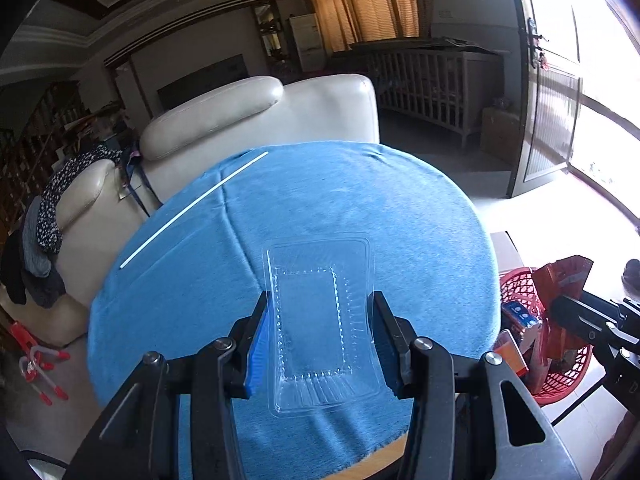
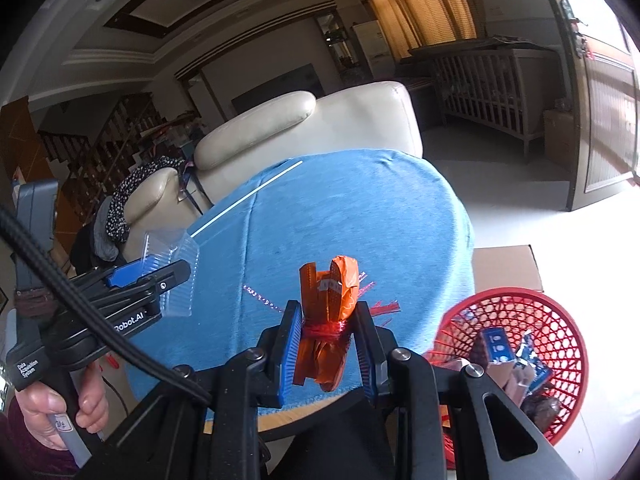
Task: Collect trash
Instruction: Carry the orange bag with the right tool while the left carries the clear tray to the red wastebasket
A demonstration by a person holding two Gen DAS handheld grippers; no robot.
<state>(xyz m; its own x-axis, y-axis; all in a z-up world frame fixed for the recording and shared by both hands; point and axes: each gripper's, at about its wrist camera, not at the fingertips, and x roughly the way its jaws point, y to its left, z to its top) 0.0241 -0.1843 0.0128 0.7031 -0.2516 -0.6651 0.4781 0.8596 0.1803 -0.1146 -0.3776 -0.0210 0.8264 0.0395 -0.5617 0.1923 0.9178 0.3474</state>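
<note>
Carry step, both grippers loaded. Left gripper clenched on clear tray, held above blue table. Right gripper grasping orange wrapper, near red basket. Next, likely: swing wrapper over basket, release. White straw uncollected on table.

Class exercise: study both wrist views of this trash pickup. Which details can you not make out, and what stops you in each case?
- Right wrist view: the lower contents of the red plastic mesh basket are hidden by its wall and the right gripper.
- Right wrist view: printing on the orange crumpled wrapper is too small to read.
- Left wrist view: the near rim of the clear plastic tray is hard to trace against the blue cloth; whether the left gripper squeezes it is uncertain.
</note>
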